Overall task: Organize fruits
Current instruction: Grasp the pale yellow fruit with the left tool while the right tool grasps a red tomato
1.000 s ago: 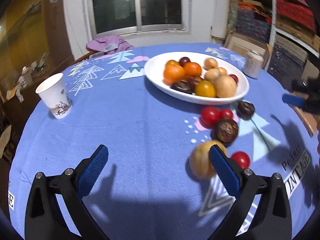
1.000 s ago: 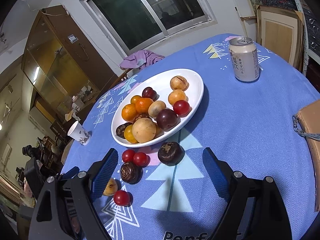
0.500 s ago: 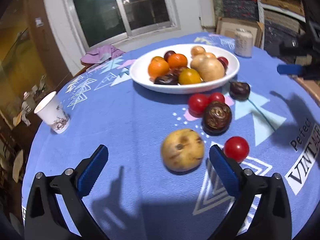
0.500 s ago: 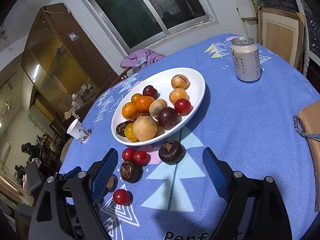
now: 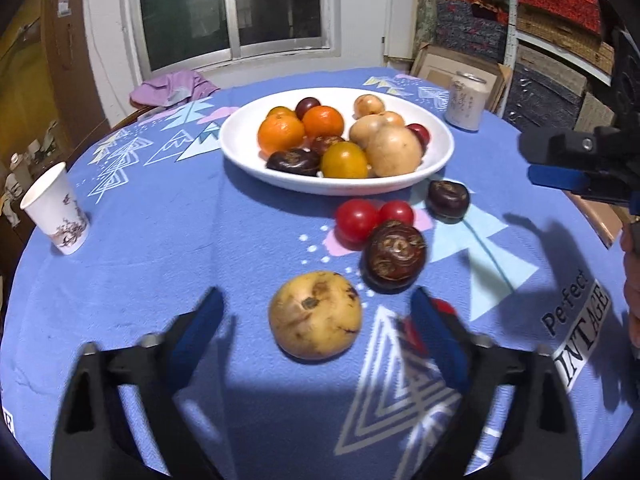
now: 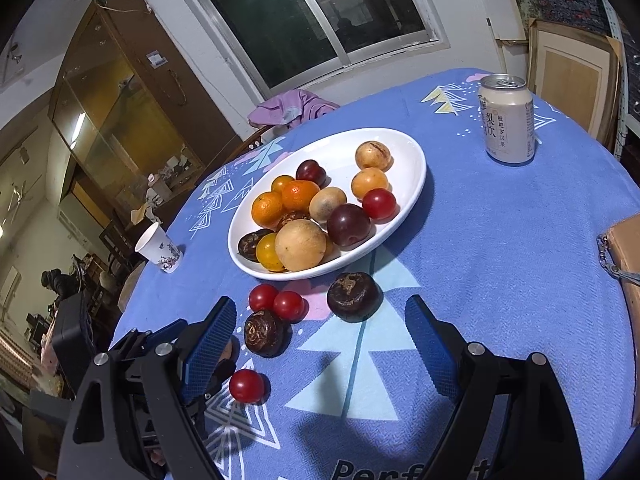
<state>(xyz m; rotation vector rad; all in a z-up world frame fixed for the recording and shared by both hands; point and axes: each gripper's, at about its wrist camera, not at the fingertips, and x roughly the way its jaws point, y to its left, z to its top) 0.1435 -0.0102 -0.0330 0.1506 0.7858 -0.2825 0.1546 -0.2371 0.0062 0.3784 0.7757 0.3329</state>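
Note:
A white plate (image 5: 440, 156) (image 6: 412, 168) holds oranges, pale round fruits and dark fruits. On the blue cloth in front lie two red tomatoes (image 5: 356, 218), a dark brown fruit (image 5: 395, 256), another dark fruit (image 5: 447, 199) (image 6: 354, 296), a yellow spotted fruit (image 5: 316, 316) and a red tomato (image 6: 247, 386). My left gripper (image 5: 316, 336) is open, its fingers on either side of the yellow fruit, not touching it. My right gripper (image 6: 320, 344) is open and empty, over the cloth near the dark fruits.
A paper cup (image 5: 56, 210) (image 6: 158, 248) stands at the left of the table. A drink can (image 5: 466, 100) (image 6: 506, 120) stands at the far right. A tan bag (image 6: 628, 256) lies at the right edge. A purple cloth (image 5: 172, 88) hangs behind the table.
My left gripper has swung and moved forward so the yellow fruit now sits centred between its fingers. The right gripper has hardly moved.

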